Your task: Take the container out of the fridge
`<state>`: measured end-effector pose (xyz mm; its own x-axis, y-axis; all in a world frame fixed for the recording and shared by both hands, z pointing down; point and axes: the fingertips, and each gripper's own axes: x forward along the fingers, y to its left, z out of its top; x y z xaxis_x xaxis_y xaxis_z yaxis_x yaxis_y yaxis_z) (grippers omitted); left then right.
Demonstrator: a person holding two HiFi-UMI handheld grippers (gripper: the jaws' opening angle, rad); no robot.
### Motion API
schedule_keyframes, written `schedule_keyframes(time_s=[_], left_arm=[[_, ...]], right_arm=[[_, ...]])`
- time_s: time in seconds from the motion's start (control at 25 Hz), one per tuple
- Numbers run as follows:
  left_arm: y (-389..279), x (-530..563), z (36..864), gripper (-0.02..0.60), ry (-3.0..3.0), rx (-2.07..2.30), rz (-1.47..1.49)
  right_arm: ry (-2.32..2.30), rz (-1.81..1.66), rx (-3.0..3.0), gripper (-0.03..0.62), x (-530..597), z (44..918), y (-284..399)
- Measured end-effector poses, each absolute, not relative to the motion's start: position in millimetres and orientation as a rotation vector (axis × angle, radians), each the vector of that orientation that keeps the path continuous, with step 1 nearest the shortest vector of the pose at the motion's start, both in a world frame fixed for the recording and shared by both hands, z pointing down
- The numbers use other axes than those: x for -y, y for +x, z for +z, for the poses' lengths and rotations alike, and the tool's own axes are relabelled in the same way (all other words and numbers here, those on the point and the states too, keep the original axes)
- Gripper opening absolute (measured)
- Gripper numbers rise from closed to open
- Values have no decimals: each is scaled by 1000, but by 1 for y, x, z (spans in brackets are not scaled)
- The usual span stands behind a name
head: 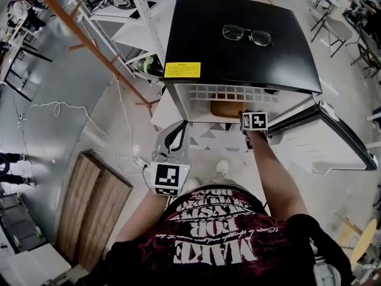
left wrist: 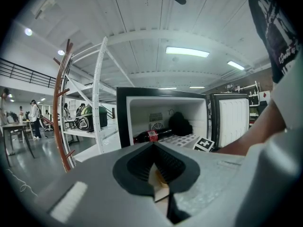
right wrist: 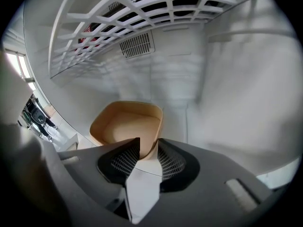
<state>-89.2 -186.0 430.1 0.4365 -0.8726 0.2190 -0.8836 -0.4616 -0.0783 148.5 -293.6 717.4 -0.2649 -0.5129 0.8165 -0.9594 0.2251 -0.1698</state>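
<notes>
A tan open container [right wrist: 124, 123] sits on the floor of the small fridge [head: 238, 34], under its white wire shelf [right wrist: 142, 13]. In the head view the container [head: 226, 109] shows just inside the opening. My right gripper [right wrist: 149, 141] reaches into the fridge with its jaws on either side of the container's near wall, shut on it. Its marker cube [head: 255, 121] is at the fridge mouth. My left gripper [head: 174, 137] hangs low in front of the fridge, jaws shut and empty [left wrist: 154, 145].
The fridge door [head: 321, 139] stands open to the right. Glasses [head: 247, 34] lie on the black top. A cola bottle [left wrist: 151, 135] and a black object [left wrist: 180, 124] rest on the upper shelf. A white rack [head: 137, 16], floor cables [head: 125, 148] and a wooden board [head: 95, 210] are at left.
</notes>
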Motion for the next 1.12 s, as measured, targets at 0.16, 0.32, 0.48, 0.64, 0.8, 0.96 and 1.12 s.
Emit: schedule_keyframes(time_s=[0.16, 0.32, 0.48, 0.64, 0.8, 0.96, 1.12], left_arm=[[-87, 185, 429, 2, 2629, 1598, 355], [-90, 184, 428, 2, 2627, 1605, 357], [-92, 182, 428, 2, 2624, 1608, 363], [-92, 179, 427, 2, 2623, 1606, 361], [-91, 177, 430, 2, 2621, 1596, 359], [-92, 174, 431, 2, 2618, 1596, 351], [-88, 172, 431, 2, 2630, 1580, 348]], right_arm=[[1332, 884, 1855, 108, 291, 721, 147], [1320, 853, 1839, 53, 284, 725, 146], [1315, 856, 1837, 49, 279, 726, 145], [1315, 871, 1835, 49, 276, 726, 146], [1318, 894, 1859, 49, 271, 724, 147], [1331, 929, 1888, 48, 266, 719, 146], [1356, 953, 1912, 49, 259, 709, 148]])
